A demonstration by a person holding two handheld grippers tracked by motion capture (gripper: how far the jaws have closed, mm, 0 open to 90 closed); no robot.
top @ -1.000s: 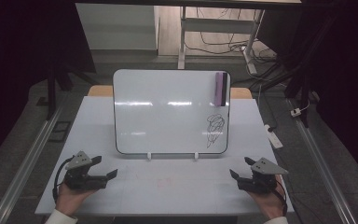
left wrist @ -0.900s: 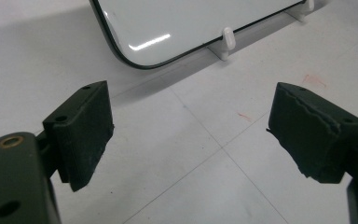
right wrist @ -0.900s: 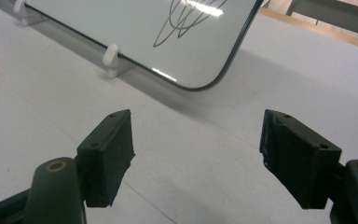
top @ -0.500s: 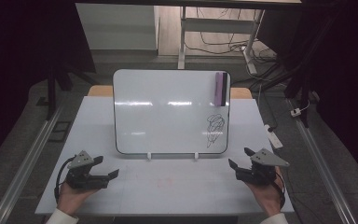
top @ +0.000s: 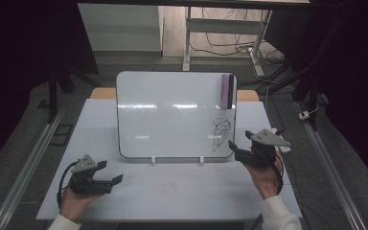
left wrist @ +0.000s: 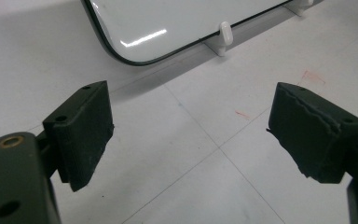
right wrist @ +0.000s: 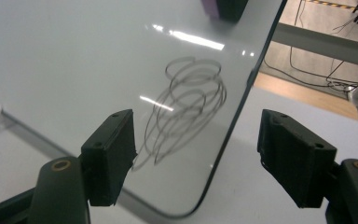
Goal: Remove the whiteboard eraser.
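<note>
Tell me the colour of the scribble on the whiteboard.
Black scribble, clearest in the right gripper view.

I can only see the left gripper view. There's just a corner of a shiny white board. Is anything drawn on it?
Observer: Yes. A dark scribble sits near the whiteboard's lower right corner.
Operator: Is there something to wipe it with?
Observer: A purple and black block, maybe an eraser, is stuck at the board's top right.
Operator: Where's the other gripper?
Observer: The right gripper is held up by the board's lower right corner, jaws open, and the scribble shows between its jaws in its own view.
</note>
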